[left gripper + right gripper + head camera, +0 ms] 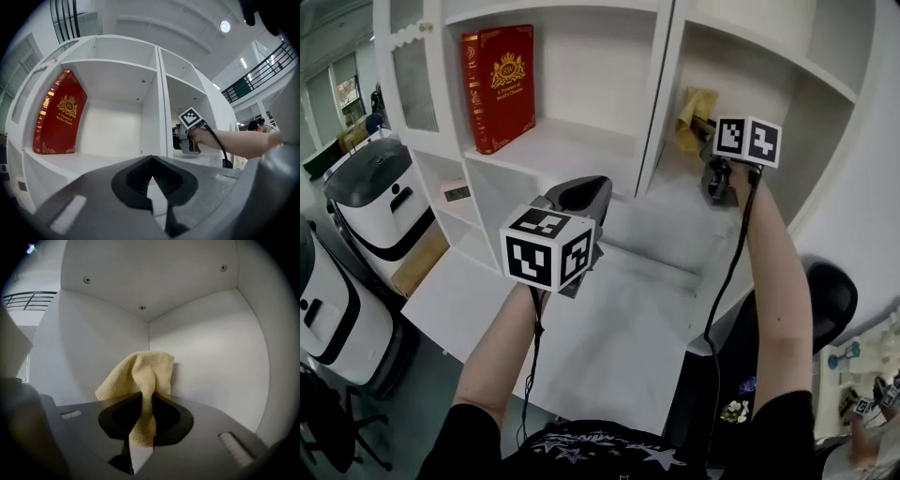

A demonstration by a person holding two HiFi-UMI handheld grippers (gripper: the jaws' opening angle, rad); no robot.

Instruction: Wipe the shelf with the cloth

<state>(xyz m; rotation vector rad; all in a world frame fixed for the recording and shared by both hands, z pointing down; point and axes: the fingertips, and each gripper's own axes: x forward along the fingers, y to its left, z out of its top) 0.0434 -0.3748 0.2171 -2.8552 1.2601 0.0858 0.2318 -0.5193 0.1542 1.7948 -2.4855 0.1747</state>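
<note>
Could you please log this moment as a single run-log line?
right gripper: shut on cloth, in right compartment of shelf | left gripper: shut, empty, in front of shelf | book: upright, left compartment

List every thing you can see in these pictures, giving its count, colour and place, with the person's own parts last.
shelf unit: one, white, ahead of the person, with open compartments
book: one, red with gold print, upright in the left compartment
cloth: one, yellow, in the right compartment, pinched by the right gripper
desk surface: one, white, below the shelf
rounded machines: two, white and black, on the floor at far left
chair: one, black, at lower right
left gripper: one, grey-black with a marker cube, fingers together and empty, in front of the left compartment
right gripper: one, same make, fingers shut on the cloth
forearms: two, bare, reaching toward the shelf
</note>
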